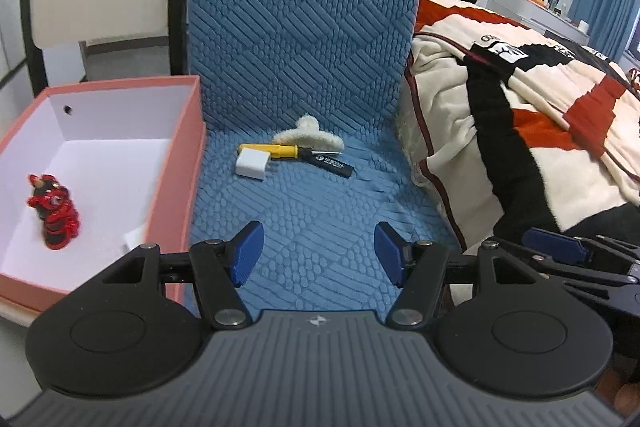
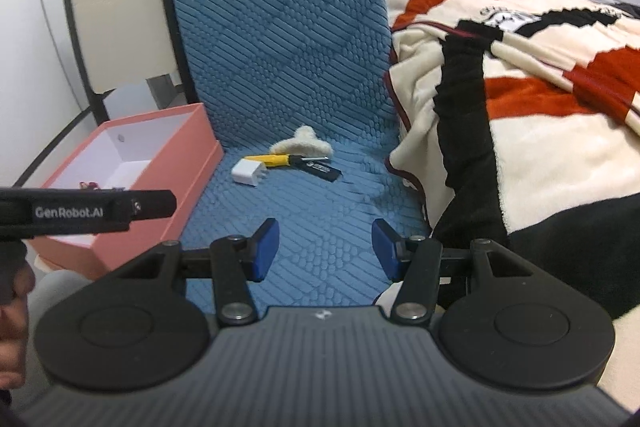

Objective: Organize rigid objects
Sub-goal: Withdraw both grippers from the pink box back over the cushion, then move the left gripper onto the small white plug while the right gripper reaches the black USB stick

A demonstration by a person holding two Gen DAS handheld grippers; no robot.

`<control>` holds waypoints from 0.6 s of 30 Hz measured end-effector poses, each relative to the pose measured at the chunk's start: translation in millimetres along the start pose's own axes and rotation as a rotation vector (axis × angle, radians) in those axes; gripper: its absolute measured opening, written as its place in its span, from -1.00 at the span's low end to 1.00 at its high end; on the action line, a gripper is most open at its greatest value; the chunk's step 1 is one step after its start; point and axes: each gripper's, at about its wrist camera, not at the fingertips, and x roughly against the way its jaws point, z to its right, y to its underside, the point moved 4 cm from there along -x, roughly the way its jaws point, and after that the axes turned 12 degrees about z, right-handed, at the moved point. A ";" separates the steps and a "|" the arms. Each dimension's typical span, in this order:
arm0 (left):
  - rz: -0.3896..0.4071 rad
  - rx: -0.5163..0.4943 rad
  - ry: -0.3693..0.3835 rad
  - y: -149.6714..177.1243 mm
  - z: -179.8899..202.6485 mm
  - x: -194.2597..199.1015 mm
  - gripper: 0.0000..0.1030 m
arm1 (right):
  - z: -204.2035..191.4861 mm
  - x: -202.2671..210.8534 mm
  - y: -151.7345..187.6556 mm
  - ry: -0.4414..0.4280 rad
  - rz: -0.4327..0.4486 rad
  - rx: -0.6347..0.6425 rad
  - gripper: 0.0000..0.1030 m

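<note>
- Left wrist view looks into the open pink cardboard box with white lining, at the left edge of the blue quilted chair seat; only here does the red-and-black knotted trinket on the box floor show whole.
- Cream fluffy hair claw, at the seat's back edge: soft pile over a likely stiff frame; take it across the body.
- Yellow-handled screwdriver, touching the claw: stiff, light, may roll; grip mid-handle.
- Black flat stick with white print: thin, probably slippery; pinch its long edges.
- White plug adapter: blocky; flat sides suit the pads.
- Left gripper and right gripper both stand half open, empty, over the seat's front.
- Right wrist view alone shows the adapter's prongs.
</note>
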 end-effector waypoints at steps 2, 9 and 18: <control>-0.007 0.007 0.008 4.2 -2.1 -16.2 0.30 | 4.5 -11.9 3.9 0.016 0.000 0.006 0.06; 0.014 0.009 0.023 11.0 -13.3 -68.4 0.30 | 18.1 -45.8 18.1 0.056 -0.002 -0.015 0.06; 0.022 -0.025 0.037 12.8 -20.9 -127.4 0.30 | 13.2 -89.6 21.1 0.053 -0.011 0.022 0.06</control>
